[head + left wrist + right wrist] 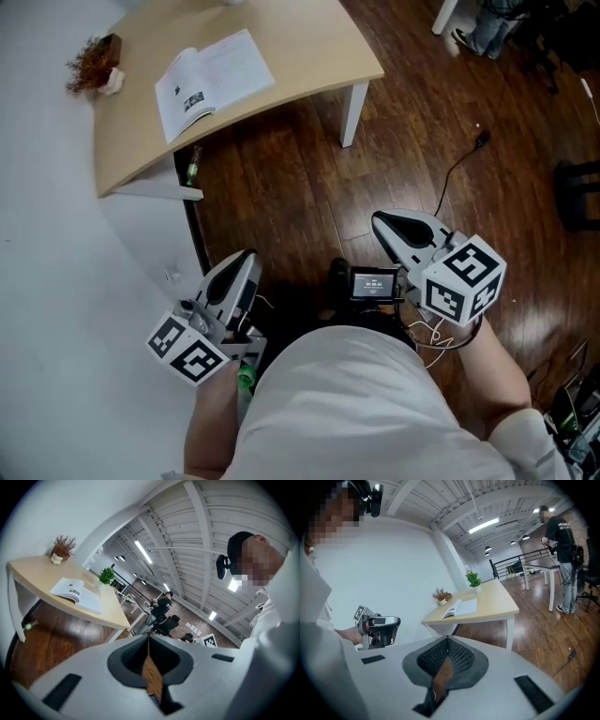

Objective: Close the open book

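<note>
The open book (pixel 211 80) lies pages-up on the light wooden table (pixel 309 47) at the top left of the head view, far from both grippers. It also shows in the left gripper view (pixel 75 593) and in the right gripper view (pixel 461 608). My left gripper (pixel 246 258) is held low near my body, its jaws meeting at the tips (pixel 149 638) with nothing between them. My right gripper (pixel 380 222) is level with it on the right, also shut and empty (pixel 448 638). Both point toward the table over dark wooden floor.
A dried plant in a small pot (pixel 92 64) stands at the table's far left corner, a green potted plant (pixel 474 580) at its far end. A green bottle (pixel 193 167) lies on the floor under the table. A cable (pixel 459 169) runs across the floor. Another person (pixel 562 550) stands beyond.
</note>
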Demonstrator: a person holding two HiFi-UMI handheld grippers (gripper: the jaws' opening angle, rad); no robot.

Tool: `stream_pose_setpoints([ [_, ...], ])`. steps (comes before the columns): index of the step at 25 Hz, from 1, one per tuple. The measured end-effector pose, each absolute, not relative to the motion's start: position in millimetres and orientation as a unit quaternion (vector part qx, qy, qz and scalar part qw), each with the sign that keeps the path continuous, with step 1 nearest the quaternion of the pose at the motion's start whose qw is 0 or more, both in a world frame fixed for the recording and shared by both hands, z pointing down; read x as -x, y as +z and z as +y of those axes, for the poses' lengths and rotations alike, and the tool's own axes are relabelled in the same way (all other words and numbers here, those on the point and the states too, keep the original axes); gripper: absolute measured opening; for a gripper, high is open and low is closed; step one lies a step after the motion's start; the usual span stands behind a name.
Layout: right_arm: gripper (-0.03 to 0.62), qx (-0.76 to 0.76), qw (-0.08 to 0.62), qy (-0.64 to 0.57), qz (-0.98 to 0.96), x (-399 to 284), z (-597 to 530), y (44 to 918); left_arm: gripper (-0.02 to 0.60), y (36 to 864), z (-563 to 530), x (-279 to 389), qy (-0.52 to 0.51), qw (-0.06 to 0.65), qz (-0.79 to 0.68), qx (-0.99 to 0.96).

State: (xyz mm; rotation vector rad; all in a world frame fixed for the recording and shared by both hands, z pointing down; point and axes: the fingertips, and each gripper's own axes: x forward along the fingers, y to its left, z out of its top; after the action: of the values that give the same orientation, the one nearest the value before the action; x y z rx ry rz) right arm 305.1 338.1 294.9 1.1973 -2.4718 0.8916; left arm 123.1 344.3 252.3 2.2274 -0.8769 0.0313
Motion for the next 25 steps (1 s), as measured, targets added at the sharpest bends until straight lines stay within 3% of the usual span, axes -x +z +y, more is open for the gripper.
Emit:
stream_pose_setpoints([
  [25,0.002,-0.483,0.138,0.294,-0.814,-188.4,202.6,288.8,-0.002,265.8,172.3,6.1,0.028,0.366,-0.296,-0.882],
])
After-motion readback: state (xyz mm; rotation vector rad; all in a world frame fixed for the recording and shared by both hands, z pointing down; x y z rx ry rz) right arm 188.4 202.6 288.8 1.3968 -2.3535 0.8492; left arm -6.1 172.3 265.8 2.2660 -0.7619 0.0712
